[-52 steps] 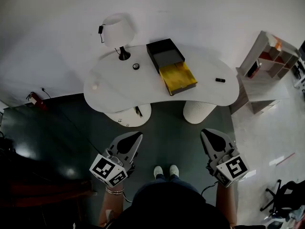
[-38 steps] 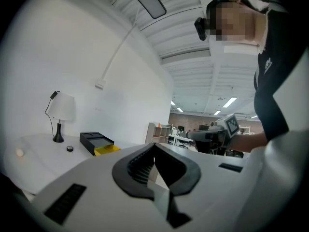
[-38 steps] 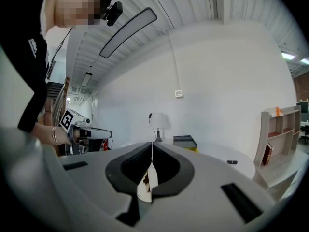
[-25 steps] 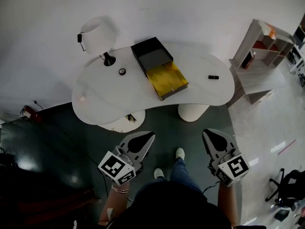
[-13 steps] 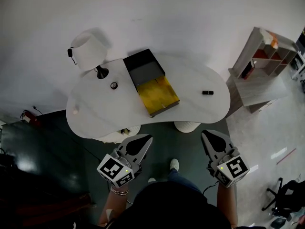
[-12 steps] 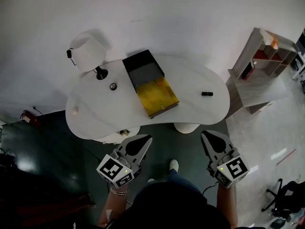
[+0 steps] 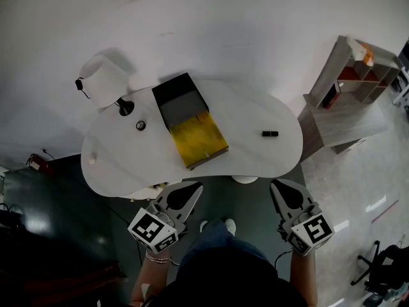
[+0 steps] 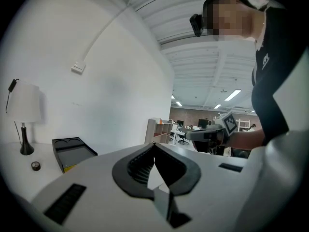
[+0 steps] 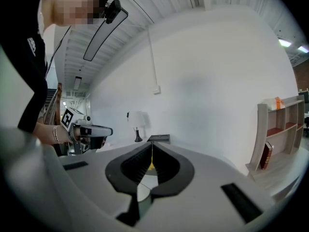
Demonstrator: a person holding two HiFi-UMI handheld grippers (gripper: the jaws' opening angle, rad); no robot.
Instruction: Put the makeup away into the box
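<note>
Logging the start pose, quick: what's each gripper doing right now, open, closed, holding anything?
Left gripper: jaws closed, nothing between them.
Right gripper: jaws closed, nothing between them.

White lamp stands at the worktop left end. Open shelf unit stands near its right end, on the floor.
</note>
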